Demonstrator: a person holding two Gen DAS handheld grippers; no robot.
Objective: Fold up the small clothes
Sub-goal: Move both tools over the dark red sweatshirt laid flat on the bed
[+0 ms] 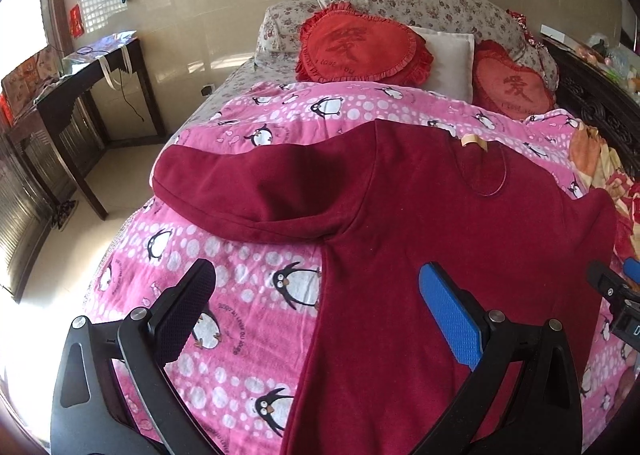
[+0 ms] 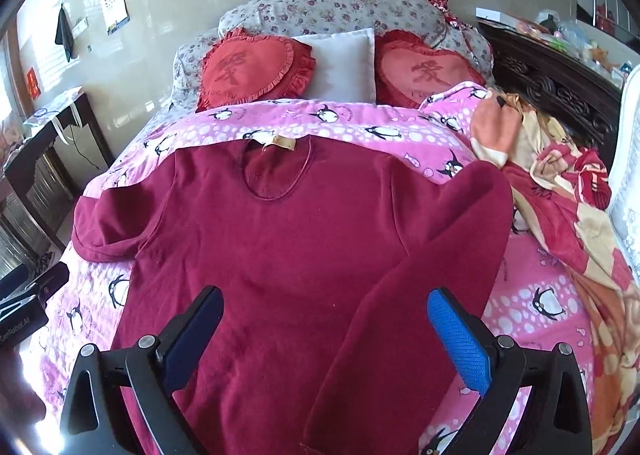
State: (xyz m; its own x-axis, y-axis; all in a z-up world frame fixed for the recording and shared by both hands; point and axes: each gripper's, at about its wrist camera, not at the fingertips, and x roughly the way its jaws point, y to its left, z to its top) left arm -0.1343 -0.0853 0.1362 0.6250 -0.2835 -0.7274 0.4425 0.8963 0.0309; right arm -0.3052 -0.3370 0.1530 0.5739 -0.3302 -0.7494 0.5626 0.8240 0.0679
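Both tongs are hanging wide open over the bed, and neither one is holding anything. The left gripper (image 1: 316,319), with one black finger and one blue finger, is hovering over the left side edge of the dark red long-sleeved fleece top (image 1: 400,255). Its black finger is sitting over the pink penguin-print blanket (image 1: 248,283) and its blue finger is sitting over the red cloth. The right gripper (image 2: 324,331) is hovering over the lower part of the same top (image 2: 280,255), with nothing between its fingers.

The top is lying flat on the pink blanket, front side up, with its round neck and tan label (image 2: 282,142) pointing toward the pillows. Its left sleeve (image 1: 240,191) is sticking out to the side. Its right sleeve (image 2: 420,275) is lying bent down across the body of the top.

Two red heart-shaped frilly cushions (image 2: 252,69) are resting at the head of the bed, with a white pillow (image 2: 344,63) between them. A crumpled orange and red blanket (image 2: 568,207) is lying just beside the top on the right.
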